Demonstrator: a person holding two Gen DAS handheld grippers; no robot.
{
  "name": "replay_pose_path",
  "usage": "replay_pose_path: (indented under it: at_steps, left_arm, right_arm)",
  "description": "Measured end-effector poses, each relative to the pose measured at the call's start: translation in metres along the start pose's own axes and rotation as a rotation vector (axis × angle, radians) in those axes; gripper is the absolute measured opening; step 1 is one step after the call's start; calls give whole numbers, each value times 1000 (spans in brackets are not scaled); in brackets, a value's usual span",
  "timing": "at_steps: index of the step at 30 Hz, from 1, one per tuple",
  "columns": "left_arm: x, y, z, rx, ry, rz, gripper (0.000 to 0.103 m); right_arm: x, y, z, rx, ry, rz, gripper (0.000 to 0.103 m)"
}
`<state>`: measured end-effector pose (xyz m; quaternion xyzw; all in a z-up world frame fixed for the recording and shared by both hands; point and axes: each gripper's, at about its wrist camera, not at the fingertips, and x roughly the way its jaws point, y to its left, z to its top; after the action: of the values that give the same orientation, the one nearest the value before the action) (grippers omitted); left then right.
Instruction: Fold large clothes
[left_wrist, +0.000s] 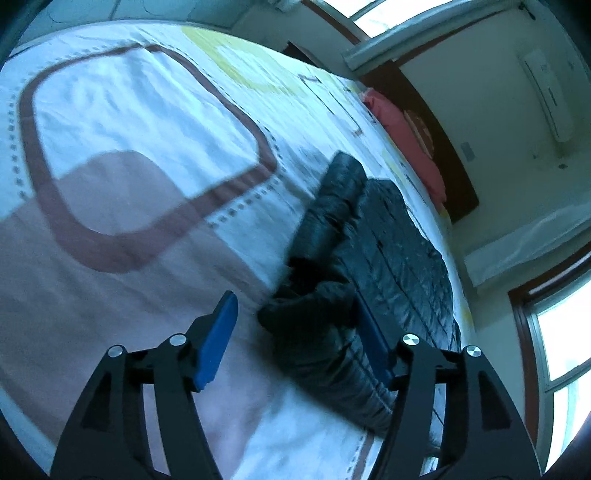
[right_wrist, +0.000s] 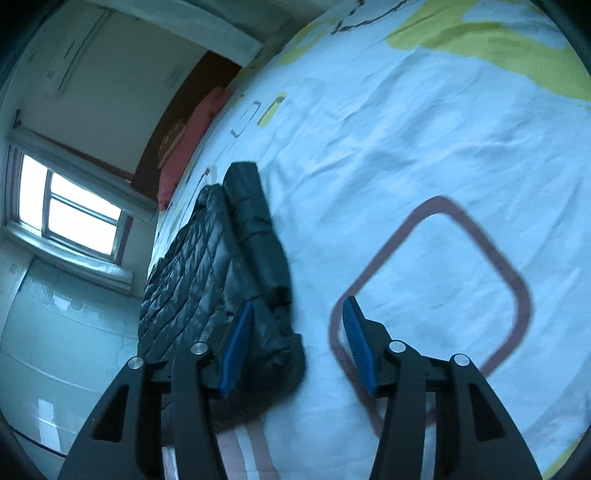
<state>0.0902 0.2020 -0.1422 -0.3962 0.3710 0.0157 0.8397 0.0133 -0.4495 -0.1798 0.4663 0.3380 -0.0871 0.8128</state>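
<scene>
Black quilted jacket (left_wrist: 388, 251) is laid on the bed (left_wrist: 147, 122) with a sleeve folded over, both the left gripper (left_wrist: 295, 332) and right gripper (right_wrist: 295, 343) parted and empty; further folds are judged outstanding.

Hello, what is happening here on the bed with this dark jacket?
A person holds a two-finger gripper in each hand and is folding a dark quilted jacket on a bed with a patterned cover. The jacket lies in a long, narrow shape, with a sleeve laid along the body. The left gripper and the right gripper are both open and hold nothing; the jacket's near end lies just ahead of the blue pads. A red pillow sits at the headboard.
</scene>
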Motion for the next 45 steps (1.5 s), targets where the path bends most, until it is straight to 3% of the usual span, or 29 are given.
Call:
replay_pose_path:
  at_steps: [3, 4, 9, 10, 17, 21, 25, 30, 34, 39, 45]
  left_arm:
    - [-10, 7, 5, 15, -18, 49, 64]
    - [-13, 5, 6, 41, -32, 101, 64]
    - [-22, -28, 3, 277, -112, 299, 62]
    - [-23, -34, 2, 306, -119, 310, 62]
    - [-14, -104, -33, 598, -161, 341, 53]
    - [14, -140, -50, 681, -104, 295, 51]
    - [48, -171, -59, 741, -56, 283, 36]
    - [89, -208, -65, 798, -41, 288, 32]
    - [119, -223, -73, 847, -26, 322, 31]
    - [149, -214, -88, 906, -25, 365, 30]
    - [147, -215, -94, 931, -34, 374, 24]
  right_arm:
    - [-11, 2, 5, -46, -41, -87, 51]
    - [-13, 5, 6, -67, -49, -117, 51]
    - [-16, 39, 3, -255, -90, -258, 49]
    - [-14, 49, 0, -293, -92, -268, 49]
    - [11, 117, -31, -508, -70, -244, 42]
    - [43, 160, -54, -616, 0, -193, 37]
    - [77, 202, -69, -694, 49, -165, 33]
    - [115, 245, -80, -769, 76, -158, 32]
    - [140, 257, -89, -810, 91, -184, 32]
    - [176, 241, -102, -842, 142, -231, 32]
    - [167, 245, -103, -849, 123, -228, 32]
